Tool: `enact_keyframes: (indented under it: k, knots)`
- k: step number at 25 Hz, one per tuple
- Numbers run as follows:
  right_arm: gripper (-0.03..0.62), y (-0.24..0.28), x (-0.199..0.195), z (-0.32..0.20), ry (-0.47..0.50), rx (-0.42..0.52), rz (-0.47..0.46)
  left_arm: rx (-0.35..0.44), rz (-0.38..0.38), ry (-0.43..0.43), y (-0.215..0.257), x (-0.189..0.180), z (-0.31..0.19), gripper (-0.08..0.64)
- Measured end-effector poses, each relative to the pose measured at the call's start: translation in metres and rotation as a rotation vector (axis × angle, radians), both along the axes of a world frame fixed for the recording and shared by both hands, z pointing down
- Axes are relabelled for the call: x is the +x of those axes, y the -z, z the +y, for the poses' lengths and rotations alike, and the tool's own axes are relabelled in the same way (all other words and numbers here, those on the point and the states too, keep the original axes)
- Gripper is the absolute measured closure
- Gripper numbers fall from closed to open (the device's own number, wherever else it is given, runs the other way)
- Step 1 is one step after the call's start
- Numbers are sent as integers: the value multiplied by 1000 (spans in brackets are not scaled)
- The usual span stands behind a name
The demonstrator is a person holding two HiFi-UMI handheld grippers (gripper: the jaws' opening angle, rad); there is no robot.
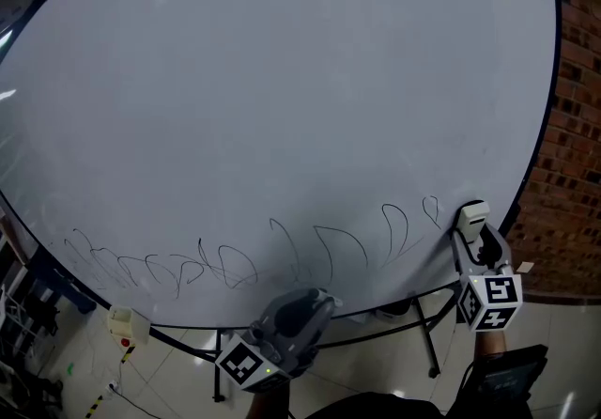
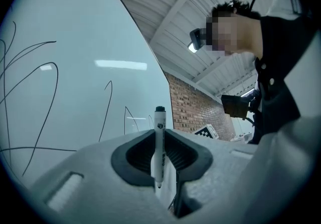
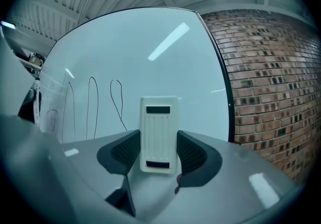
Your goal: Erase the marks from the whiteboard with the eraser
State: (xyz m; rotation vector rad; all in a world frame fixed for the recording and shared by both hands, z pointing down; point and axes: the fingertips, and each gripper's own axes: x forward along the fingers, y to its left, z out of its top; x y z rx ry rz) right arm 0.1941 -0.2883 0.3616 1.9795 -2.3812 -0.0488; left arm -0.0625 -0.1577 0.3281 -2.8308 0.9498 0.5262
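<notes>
In the head view the whiteboard (image 1: 282,107) fills most of the frame. Thin looping black marks (image 1: 225,262) run along its lower edge from about 8 o'clock round to 4 o'clock. At 4 o'clock the right gripper (image 1: 475,237) holds up a pale eraser (image 1: 472,216) just beside the rightmost loop. It seems to lie against the board, though this angle does not settle it. At 6 o'clock the left gripper (image 1: 302,306) hangs below the board's rim, apart from the surface. In the left gripper view its jaws are closed narrowly on a white marker pen (image 2: 159,147), which stands upright with its black cap at 12 o'clock. The marked board lies at 9 o'clock, a brick wall (image 2: 193,112) past its edge, and a person in dark clothing (image 2: 281,77) at 2 o'clock. In the right gripper view the jaws clamp the eraser by its two long sides. It stands upright at centre, with line loops at 9 o'clock and brick at 3 o'clock.
</notes>
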Motion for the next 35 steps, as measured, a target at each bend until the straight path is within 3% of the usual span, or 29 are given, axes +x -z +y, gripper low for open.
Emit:
enact_keyframes:
  k: [4, 11, 14, 21, 28, 35]
  knots:
    - [360, -5, -26, 6, 49, -8, 22, 5, 0, -1, 0, -1, 4, 497]
    - [360, -36, -105, 24, 241, -59, 123, 6, 0, 13, 1, -5, 9, 497]
    - [360, -43, -115, 26, 274, -66, 141, 4, -2, 20, 1, -6, 10, 499]
    - [360, -33, -82, 17, 262, -77, 83, 8, -5, 15, 3, 1, 9, 497]
    - [360, -9, -1, -1, 100, -47, -9, 3, -7, 14, 1, 6, 9, 497]
    - [360, -8, 3, -1, 61, -38, -33, -2, -8, 17, -1, 5, 7, 498]
